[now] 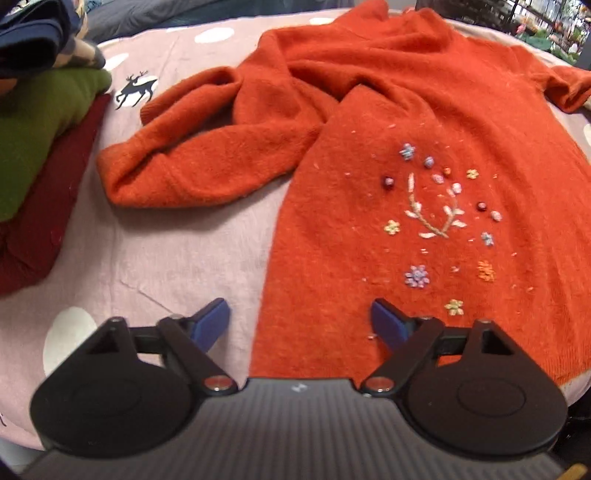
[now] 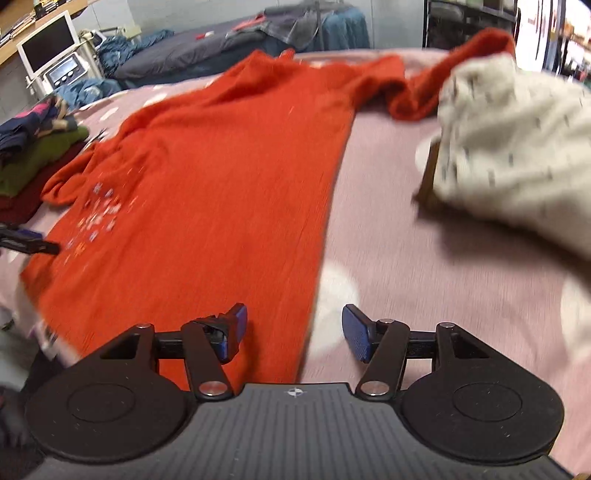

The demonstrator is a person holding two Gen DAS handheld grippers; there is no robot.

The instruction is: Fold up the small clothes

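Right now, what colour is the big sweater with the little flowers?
Orange. The sweater shows best in the left wrist view.

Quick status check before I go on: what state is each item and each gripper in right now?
orange sweater: spread flat, embroidery up, one sleeve bunched, not yet folded.
left gripper: jaws open, empty, over the sweater's hem edge.
right gripper: jaws open, empty, at the sweater's other side edge.
stack of clothes: folded, piled beside the sweater.
cream garment: crumpled, unfolded.

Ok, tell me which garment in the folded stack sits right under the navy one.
The green garment: it lies under the navy piece and on top of the dark red one.
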